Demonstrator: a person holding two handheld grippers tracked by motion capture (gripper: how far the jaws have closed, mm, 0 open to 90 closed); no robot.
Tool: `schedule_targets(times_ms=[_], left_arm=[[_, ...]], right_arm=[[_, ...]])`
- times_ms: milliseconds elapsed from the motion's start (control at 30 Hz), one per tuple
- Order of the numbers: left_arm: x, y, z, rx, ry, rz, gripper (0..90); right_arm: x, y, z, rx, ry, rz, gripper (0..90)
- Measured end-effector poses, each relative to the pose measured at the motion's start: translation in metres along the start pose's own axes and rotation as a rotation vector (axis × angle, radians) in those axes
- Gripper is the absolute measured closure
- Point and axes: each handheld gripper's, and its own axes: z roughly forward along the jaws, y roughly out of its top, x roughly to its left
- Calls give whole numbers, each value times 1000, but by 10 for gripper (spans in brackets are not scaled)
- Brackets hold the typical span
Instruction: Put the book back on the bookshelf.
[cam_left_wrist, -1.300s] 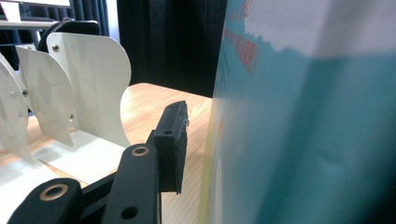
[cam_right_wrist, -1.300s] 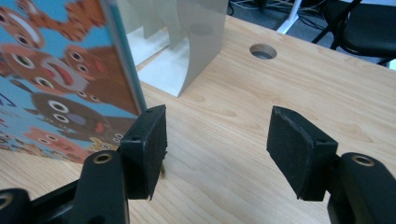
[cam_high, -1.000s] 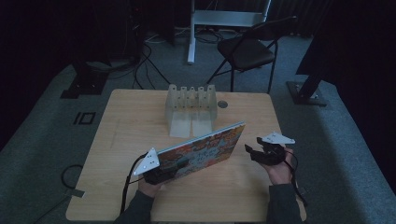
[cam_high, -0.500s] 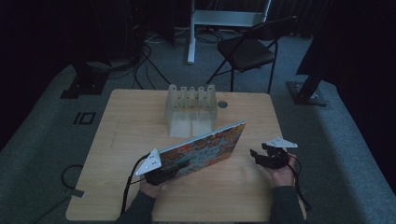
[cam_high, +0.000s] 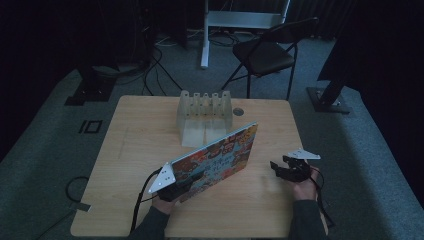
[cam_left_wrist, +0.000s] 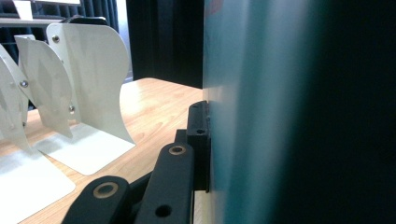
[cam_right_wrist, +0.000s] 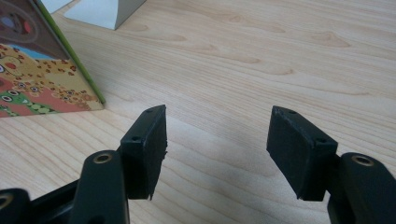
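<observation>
Book (cam_high: 217, 157) is held on edge mid-table, clamped at its near-left corner by left gripper (cam_high: 181, 186), long axis toward 2 o'clock; right gripper (cam_high: 278, 167), jaws apart and empty, is kept at 3 o'clock of it; rack (cam_high: 204, 116) is seen at 12.

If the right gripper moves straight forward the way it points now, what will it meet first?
Most likely the bare table. The right gripper, jaws open and empty, tilts down toward the wood ahead. The picture book stands off to the side of that line, and the white rack lies farther off; depth is uncertain.

One picture book (cam_high: 220, 159), one white rack (cam_high: 204, 117), one folding chair (cam_high: 265, 55).
</observation>
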Motion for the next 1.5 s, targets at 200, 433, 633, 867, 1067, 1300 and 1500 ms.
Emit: schedule_targets(times_ms=[200,433,633,867,1067,1300,1500], left_arm=[[-1,-3,2,-20,-23,-13,766],[-4,-5,5,-28,-12,-20,760],[-5,-3,6,-17,0,-7,793],[-9,-3,7,-13,7,4,796],[-11,-1,7,-8,26,-25,802],[-10,2,8,-1,37,-53,804],[-9,4,6,6,44,-55,807]], right_arm=[[-1,-1,2,2,1,1,375],[-3,-4,5,14,0,10,374],[-4,-6,8,22,3,15,374],[-4,-8,10,32,2,14,374],[-3,-9,15,60,-12,1,347],[-6,-13,19,81,-17,11,327],[-8,-16,21,91,-13,19,323]])
